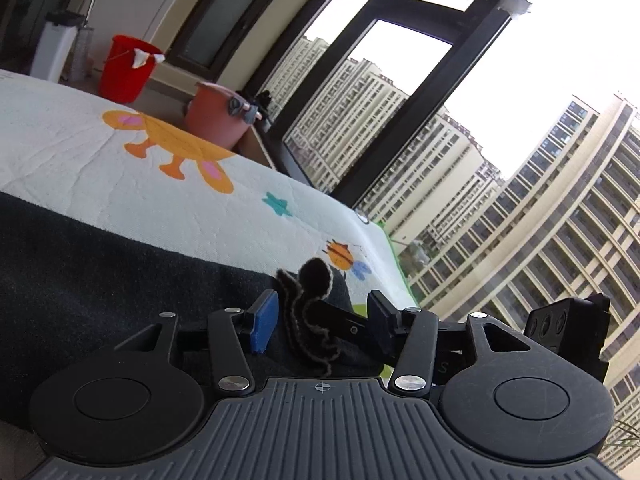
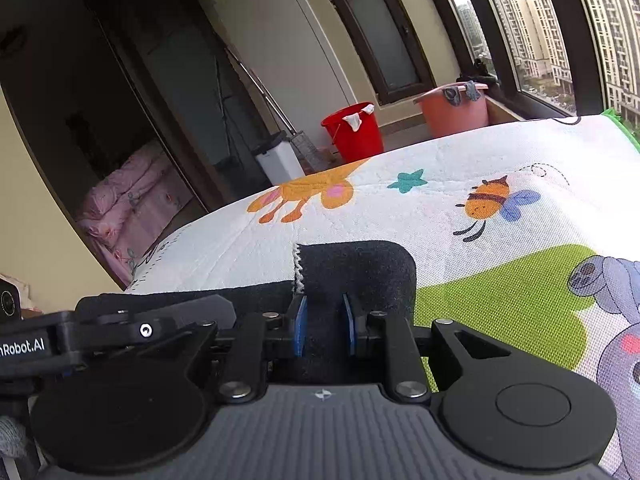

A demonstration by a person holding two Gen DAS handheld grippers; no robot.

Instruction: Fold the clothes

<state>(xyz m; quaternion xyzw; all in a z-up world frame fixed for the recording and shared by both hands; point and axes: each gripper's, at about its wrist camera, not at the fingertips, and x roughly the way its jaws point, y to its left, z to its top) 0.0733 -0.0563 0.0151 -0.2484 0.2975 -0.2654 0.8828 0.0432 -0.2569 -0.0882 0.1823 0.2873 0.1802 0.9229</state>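
Observation:
A dark grey garment [image 2: 360, 268] lies on the cartoon-print mat [image 2: 500, 160], its folded end rolled over with a white stitched seam showing. My right gripper [image 2: 325, 326] is shut on that fold; the cloth fills the gap between the blue pads [image 2: 301, 326]. In the left wrist view the same dark garment [image 1: 100, 264] spreads across the lower left. A fuzzy edge of it [image 1: 308, 300] stands up between the fingers of my left gripper [image 1: 322, 320], which is open, with neither pad touching the cloth.
A red bucket [image 2: 354, 130] and an orange tub [image 2: 456, 112] stand on the floor beyond the mat. A white bin [image 2: 280, 160] is beside them. Large windows [image 1: 400, 80] run along the right. The mat's far edge drops off toward the window.

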